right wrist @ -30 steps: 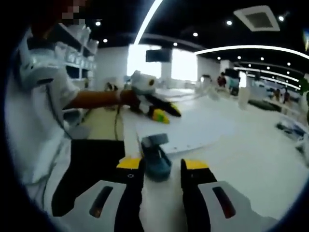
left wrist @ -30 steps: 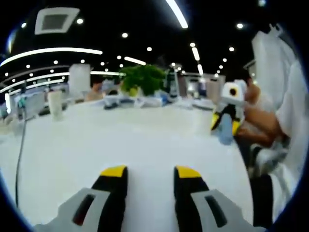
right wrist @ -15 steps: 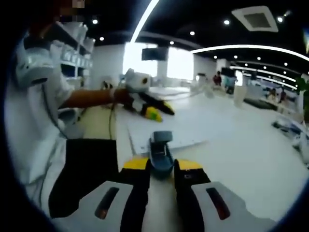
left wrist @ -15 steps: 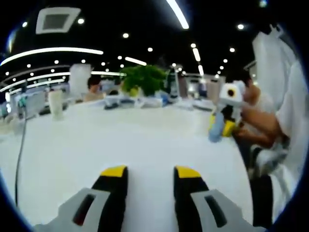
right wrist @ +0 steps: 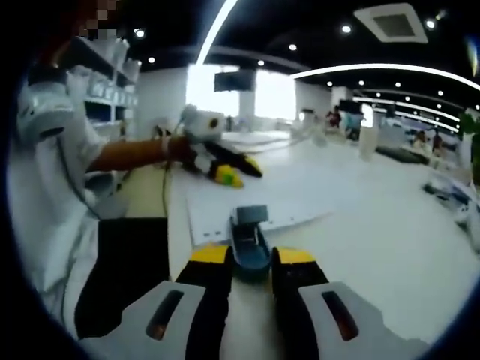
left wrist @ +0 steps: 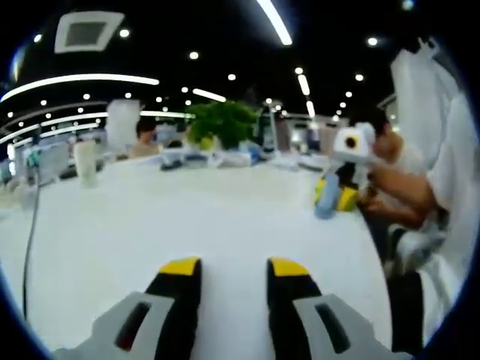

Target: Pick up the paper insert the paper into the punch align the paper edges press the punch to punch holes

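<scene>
Room: open office under ceiling light strips; I am working over a broad white table (left wrist: pixel 187 217).
Right gripper (right wrist: pixel 251 256): my jaws are closed onto the blue punch (right wrist: pixel 250 240), one yellow tip pressed to each side of it.
Punch: it sits on the table, just short of the near edge of the paper (right wrist: pixel 255 196).
Paper: white sheet lying flat, a row of holes along its near edge.
Left gripper (left wrist: pixel 225 268): my jaws stand apart with nothing between them, above bare tabletop.
Beyond: my left claw reaches over the paper's far side; green plant (left wrist: pixel 223 121) stands across the table.
</scene>
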Demonstrator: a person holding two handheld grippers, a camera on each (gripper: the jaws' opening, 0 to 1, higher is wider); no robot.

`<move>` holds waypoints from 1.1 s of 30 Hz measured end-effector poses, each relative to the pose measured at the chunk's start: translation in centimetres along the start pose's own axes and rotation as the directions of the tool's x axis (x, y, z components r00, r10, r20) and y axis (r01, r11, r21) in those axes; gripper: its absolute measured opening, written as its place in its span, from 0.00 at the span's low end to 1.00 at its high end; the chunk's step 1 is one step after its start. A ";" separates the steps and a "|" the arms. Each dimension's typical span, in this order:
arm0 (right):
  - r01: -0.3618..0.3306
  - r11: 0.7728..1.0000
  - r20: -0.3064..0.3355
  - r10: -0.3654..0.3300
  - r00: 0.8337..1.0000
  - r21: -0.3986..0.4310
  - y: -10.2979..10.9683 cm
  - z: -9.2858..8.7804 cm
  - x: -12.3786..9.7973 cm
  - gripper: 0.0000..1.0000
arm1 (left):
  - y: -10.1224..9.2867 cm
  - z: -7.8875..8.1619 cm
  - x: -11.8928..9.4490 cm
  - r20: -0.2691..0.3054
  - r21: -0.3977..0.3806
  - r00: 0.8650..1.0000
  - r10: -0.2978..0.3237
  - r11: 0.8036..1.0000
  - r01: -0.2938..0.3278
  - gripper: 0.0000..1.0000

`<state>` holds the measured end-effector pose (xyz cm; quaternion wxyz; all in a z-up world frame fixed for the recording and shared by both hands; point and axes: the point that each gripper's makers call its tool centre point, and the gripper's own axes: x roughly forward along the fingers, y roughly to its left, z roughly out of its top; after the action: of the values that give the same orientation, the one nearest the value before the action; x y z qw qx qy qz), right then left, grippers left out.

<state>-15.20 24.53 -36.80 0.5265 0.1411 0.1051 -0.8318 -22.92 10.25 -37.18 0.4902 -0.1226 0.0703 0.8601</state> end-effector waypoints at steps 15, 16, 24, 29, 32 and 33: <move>0.142 0.989 -0.031 -0.140 0.990 0.046 -3.3 0.3 1.1 0.24 | -0.2 0.0 -0.1 0.001 0.003 1.000 -0.006 1.000 0.006 0.35; 0.154 0.987 -0.032 -0.152 0.988 0.052 -3.6 0.3 1.3 0.24 | -0.2 0.0 -0.1 0.001 0.003 1.000 -0.006 1.000 0.006 0.35; 0.239 0.966 -0.037 -0.236 0.971 0.098 -6.0 0.4 1.8 0.24 | -0.3 0.0 -0.1 0.003 0.003 1.000 -0.007 1.000 0.007 0.35; 0.261 0.958 -0.030 -0.260 0.965 0.117 -6.9 0.5 2.1 0.23 | -0.3 0.0 -0.1 0.005 0.003 1.000 -0.006 1.000 0.006 0.35; 0.275 0.954 -0.030 -0.273 0.962 0.123 -7.4 0.6 2.3 0.23 | -0.3 0.0 -0.1 0.005 0.003 1.000 -0.006 1.000 0.006 0.35; 0.279 0.952 -0.030 -0.277 0.960 0.126 -7.6 0.6 2.4 0.23 | -0.3 0.0 -0.1 0.005 0.003 1.000 -0.005 1.000 0.005 0.35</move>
<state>-23.10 25.50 -36.88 0.3933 0.1638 0.0730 -0.9017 -22.66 10.34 -37.13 0.4928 -0.1200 0.0699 0.8590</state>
